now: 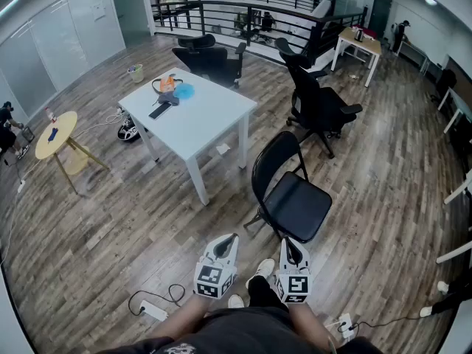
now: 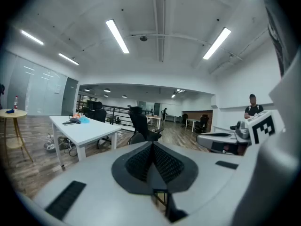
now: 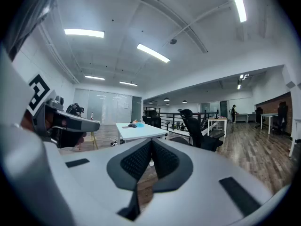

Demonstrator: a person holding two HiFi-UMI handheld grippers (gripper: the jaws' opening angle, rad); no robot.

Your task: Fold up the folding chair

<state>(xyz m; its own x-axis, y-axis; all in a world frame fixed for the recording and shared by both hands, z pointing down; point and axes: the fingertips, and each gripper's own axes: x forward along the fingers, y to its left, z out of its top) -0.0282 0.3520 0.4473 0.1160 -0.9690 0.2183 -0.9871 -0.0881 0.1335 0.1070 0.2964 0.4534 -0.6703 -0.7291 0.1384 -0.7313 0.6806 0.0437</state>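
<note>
Looked down on a wood-plank floor [image 1: 110, 220] in an open office. Counted, left to right: one round yellow table [image 1: 55, 135] at 9 o'clock, one white table [image 1: 195, 116] at 11, at least three black office chairs [image 1: 317, 105], one white desk [image 1: 359, 46] at 1. Found the folding chair [image 1: 295, 201] unfolded at 4. Held left gripper [image 1: 234, 238] and right gripper [image 1: 287, 242] at 6, jaws pressed together, empty.

Both tongs, left [image 1: 234, 236] and right [image 1: 287, 241], closed, empty, side by side.
</note>
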